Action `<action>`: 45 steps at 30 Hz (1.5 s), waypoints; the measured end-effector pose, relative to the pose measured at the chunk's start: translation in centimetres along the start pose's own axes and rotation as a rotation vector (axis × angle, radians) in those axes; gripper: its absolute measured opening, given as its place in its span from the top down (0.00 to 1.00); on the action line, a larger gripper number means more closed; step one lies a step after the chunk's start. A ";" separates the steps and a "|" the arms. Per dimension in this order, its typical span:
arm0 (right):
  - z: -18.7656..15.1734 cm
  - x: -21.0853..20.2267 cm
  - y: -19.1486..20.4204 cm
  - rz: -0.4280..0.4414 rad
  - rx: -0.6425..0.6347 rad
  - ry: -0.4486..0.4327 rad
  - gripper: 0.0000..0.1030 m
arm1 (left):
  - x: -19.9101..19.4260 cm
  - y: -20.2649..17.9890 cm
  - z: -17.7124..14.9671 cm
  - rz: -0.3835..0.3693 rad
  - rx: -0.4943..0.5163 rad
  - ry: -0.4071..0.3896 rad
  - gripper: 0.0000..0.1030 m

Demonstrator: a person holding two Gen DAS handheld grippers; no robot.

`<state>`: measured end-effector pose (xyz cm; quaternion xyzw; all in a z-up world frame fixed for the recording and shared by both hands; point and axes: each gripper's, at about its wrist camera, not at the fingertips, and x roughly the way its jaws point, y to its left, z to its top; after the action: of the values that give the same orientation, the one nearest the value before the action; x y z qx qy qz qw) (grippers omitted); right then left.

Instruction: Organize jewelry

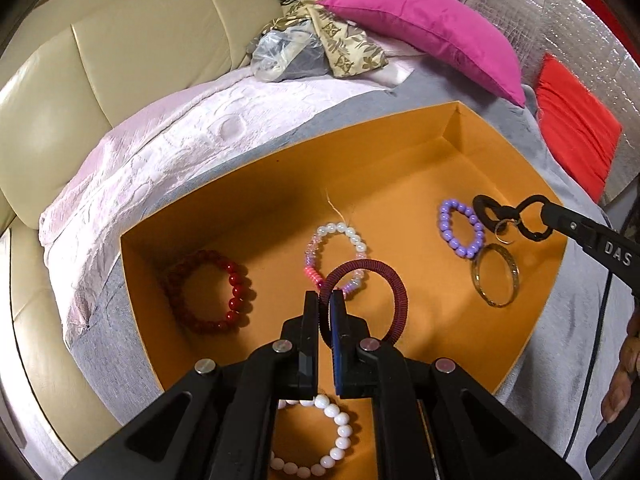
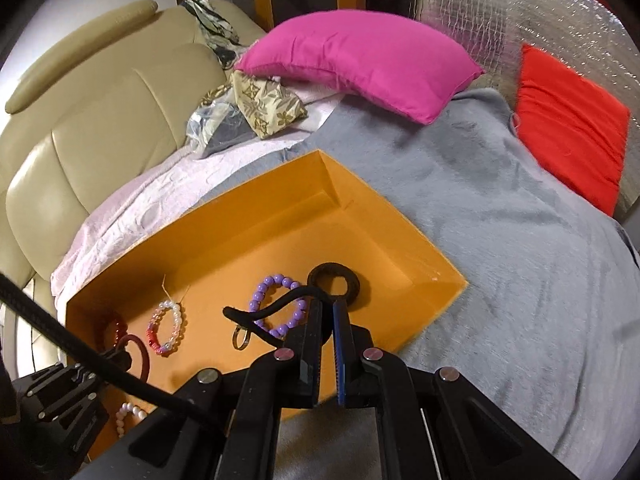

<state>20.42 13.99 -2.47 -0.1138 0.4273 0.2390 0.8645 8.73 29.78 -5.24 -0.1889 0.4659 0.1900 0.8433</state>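
Observation:
An orange box (image 1: 400, 168) lies on a grey blanket and holds bracelets. My left gripper (image 1: 325, 300) is shut on a dark maroon hair band (image 1: 394, 292) and holds it above the box floor. My right gripper (image 2: 329, 308) is shut on a black looped band (image 2: 272, 308) with small metal rings (image 2: 240, 338) hanging from it; it shows in the left wrist view (image 1: 516, 216) near the purple bead bracelet (image 1: 460, 228). A second black ring (image 2: 335, 283) lies just beyond the right fingertips.
In the box lie a red bead bracelet (image 1: 216, 292), a pink and pearl bracelet (image 1: 338, 252), a gold bangle (image 1: 496, 280) and a white bead bracelet (image 1: 320, 440). A magenta pillow (image 1: 424, 28), a red cushion (image 1: 576, 128) and a beige sofa (image 1: 120, 60) surround the blanket (image 2: 500, 240).

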 end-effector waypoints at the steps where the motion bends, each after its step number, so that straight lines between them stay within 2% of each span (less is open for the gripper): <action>1: 0.2 0.5 0.2 -0.004 -0.005 0.007 0.95 | 0.1 0.1 0.1 0.003 -0.001 0.002 0.95; 13: 1.7 4.5 1.5 -0.036 -0.025 0.078 0.95 | 1.1 0.3 1.1 0.023 0.007 0.020 0.95; 24: 2.0 5.9 1.4 -0.054 -0.034 0.103 0.92 | 2.1 0.2 1.4 0.043 0.004 0.033 0.95; 25: 2.1 5.9 1.4 -0.054 -0.031 0.104 0.90 | 2.2 0.3 1.5 0.052 0.004 0.034 0.94; 26: 2.1 5.9 1.4 -0.056 -0.032 0.103 0.89 | 2.2 0.3 1.5 0.055 0.005 0.035 0.90; 27: 2.1 5.9 1.4 -0.061 -0.036 0.102 0.82 | 2.4 0.3 1.5 0.055 0.004 0.040 0.74; 28: 2.1 5.9 1.4 -0.066 -0.039 0.102 0.68 | 2.4 0.4 1.4 0.055 0.001 0.042 0.63; 29: 2.0 5.8 1.4 -0.070 -0.039 0.099 0.58 | 2.3 0.5 1.4 0.057 -0.004 0.035 0.48; 30: 2.0 5.5 1.3 -0.070 -0.036 0.089 0.44 | 2.0 0.5 1.3 0.062 -0.007 0.017 0.46; 35: 1.9 3.3 0.9 -0.070 -0.025 0.039 0.40 | 0.9 0.6 1.0 0.063 0.004 -0.003 0.43; 37: 1.6 2.2 0.7 -0.073 -0.024 0.010 0.29 | 0.2 0.7 0.7 0.071 0.002 -0.022 0.35; 38: 1.5 1.5 0.5 -0.074 -0.022 -0.003 0.28 | -0.3 0.9 0.5 0.076 -0.005 -0.035 0.33; 45: -1.6 -4.3 -0.2 -0.052 -0.026 -0.106 0.07 | -3.5 1.0 -0.7 0.079 -0.013 -0.093 0.30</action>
<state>17.16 11.83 -0.03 -0.1231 0.3746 0.2278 0.8903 5.99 29.78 -2.76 -0.1668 0.4322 0.2348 0.8545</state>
